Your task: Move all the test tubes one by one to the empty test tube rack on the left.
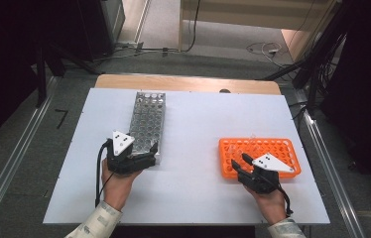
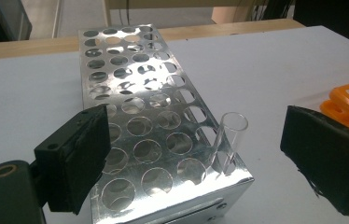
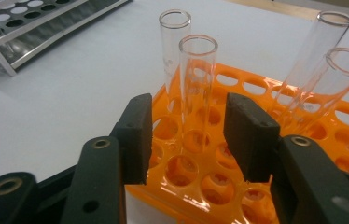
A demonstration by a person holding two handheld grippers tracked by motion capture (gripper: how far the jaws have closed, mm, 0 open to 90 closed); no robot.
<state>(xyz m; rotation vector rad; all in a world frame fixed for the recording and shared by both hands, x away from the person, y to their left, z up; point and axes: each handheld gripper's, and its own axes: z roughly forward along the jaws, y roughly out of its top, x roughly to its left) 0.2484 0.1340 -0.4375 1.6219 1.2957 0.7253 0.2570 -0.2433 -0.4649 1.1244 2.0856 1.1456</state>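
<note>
The right gripper (image 3: pixel 187 135), jaws narrowing but not yet pinching, is lining up a glass tube (image 3: pixel 196 88) at twelve o'clock, presumably to lift it from the orange rack (image 3: pixel 256 154), while the left gripper (image 2: pixel 210 158) is waiting spread wide over the metal rack (image 2: pixel 140 116).

White tabletop (image 1: pixel 193 198) w/ a wooden strip (image 1: pixel 183 82) along its far edge. Grey floor (image 1: pixel 20 193) around it, metal rails (image 1: pixel 12 163) running left & right. Black cables (image 1: pixel 193 29) trail over the floor behind; dark stands & equipment at both sides. Pale wood furniture (image 1: pixel 253 15) at back. Even, dim light.
</note>
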